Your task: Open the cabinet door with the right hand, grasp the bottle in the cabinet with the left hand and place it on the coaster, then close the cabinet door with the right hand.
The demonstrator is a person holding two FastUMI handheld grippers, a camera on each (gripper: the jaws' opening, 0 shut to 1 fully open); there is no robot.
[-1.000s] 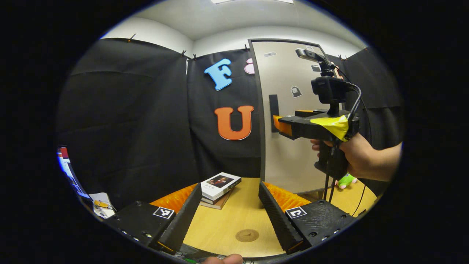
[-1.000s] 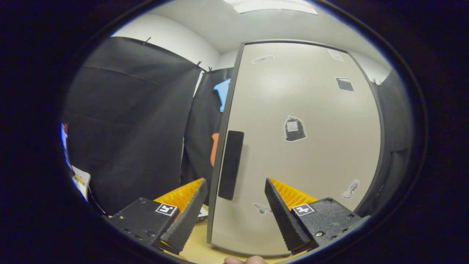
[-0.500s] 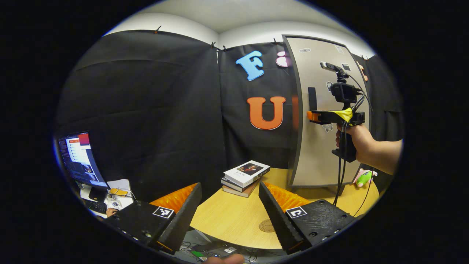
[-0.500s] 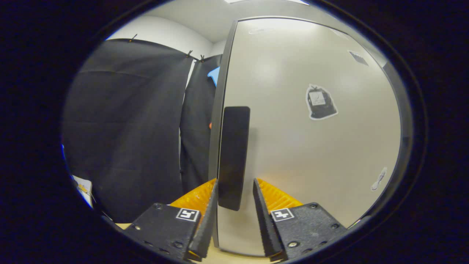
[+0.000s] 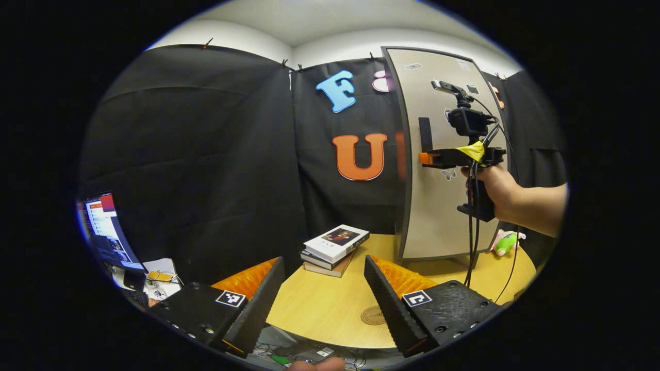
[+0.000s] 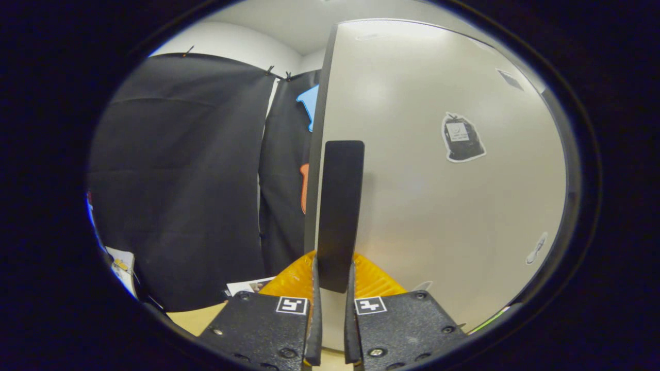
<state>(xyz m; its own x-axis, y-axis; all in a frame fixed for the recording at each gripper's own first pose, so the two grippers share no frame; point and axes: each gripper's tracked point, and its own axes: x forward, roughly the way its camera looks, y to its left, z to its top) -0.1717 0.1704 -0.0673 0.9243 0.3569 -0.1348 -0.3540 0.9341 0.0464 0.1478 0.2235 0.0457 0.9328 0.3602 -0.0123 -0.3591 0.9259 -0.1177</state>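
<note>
A: While your right gripper [image 6: 330, 309] is clamped on the cabinet door [image 6: 438, 206] handle [image 6: 337, 216], where's the left?

B: Your left gripper [image 5: 324, 299] hangs wide open, empty, above the bench [image 5: 330, 309]; coaster [image 5: 372, 315] just beyond.

The round wooden table [image 5: 319, 309] carries stacked books [image 5: 334, 248], a coaster [image 5: 372, 315], the cabinet [image 5: 443, 206] and a plush toy [image 5: 506, 242].

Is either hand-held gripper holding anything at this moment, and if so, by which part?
The right hand-held gripper is shut on the cabinet door's handle, at its lower end. The left hand-held gripper is open over the table, holding nothing.
</note>
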